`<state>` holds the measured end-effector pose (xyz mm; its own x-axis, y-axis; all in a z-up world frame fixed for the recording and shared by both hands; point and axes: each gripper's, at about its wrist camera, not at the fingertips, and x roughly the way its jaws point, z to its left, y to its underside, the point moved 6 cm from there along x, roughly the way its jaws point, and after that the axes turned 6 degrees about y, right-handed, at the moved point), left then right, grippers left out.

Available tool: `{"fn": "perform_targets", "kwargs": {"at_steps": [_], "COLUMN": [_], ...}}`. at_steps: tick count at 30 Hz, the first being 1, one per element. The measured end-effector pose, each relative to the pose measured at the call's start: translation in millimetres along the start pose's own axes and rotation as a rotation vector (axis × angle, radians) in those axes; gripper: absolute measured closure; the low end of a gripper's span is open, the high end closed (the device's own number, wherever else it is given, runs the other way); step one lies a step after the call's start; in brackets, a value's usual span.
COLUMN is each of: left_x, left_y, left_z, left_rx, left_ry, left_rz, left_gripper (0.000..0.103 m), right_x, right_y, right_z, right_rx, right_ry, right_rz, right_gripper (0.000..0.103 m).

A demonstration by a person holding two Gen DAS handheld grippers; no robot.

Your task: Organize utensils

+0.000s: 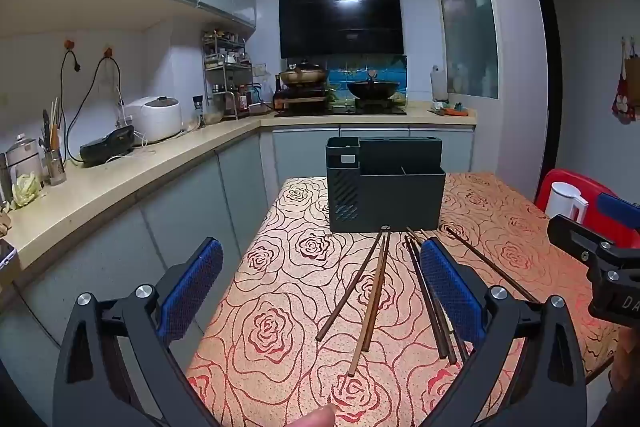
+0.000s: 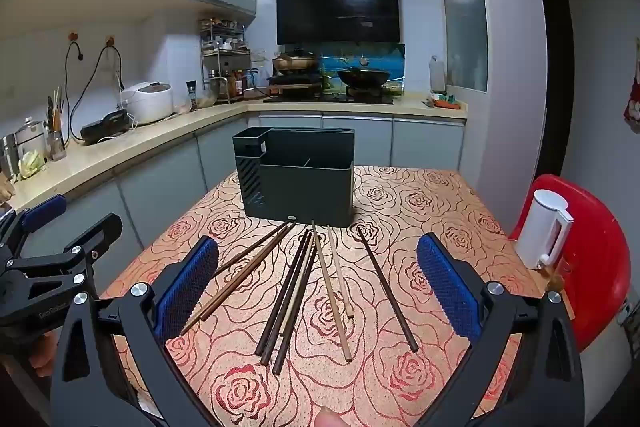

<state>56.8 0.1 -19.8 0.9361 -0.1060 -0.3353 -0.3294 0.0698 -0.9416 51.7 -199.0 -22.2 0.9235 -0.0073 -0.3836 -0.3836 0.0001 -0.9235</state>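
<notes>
A worktop point(image 2: 420, 195) covered in a rose-patterned cloth fills the lower half of both views, with kitchen cabinets and a cooker hood behind it. At its centre stands a dark utensil holder point(image 2: 298, 179) with several open compartments on top, upright and just beyond the far tips of the chopsticks.

The right gripper point(image 2: 318, 283) frames the bottom of its own view, its blue-padded fingers point(image 2: 448, 291) spread wide and pinching nothing. The chopsticks point(image 2: 298, 299) lie loose on the cloth, fanned out with their far ends converging toward the holder; in the right wrist view most of them lie in the open gap between the two fingers, below and ahead of the pads, none touched.

The left gripper point(image 1: 320, 291) is likewise spread wide and empty. In its view one pair of chopsticks point(image 1: 368, 291) lies in the gap between the fingers point(image 1: 192, 291), while the others run under and beyond the right-hand finger at lower right.

A white kettle point(image 2: 546, 227) stands on a red chair at the right edge.
</notes>
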Motion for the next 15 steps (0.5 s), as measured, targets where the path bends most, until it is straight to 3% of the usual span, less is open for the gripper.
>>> {"fn": "perform_targets", "kwargs": {"at_steps": [15], "left_x": [-0.8], "left_y": [1.1], "left_z": [-6.4], "left_rx": [0.002], "left_ry": [0.002], "left_rz": [-0.002], "left_gripper": [0.007], "right_x": [-8.0], "right_y": [-6.2], "right_z": [0.5], "right_rx": [0.004], "right_ry": [0.005], "right_rz": [-0.021], "right_gripper": [0.007]}}
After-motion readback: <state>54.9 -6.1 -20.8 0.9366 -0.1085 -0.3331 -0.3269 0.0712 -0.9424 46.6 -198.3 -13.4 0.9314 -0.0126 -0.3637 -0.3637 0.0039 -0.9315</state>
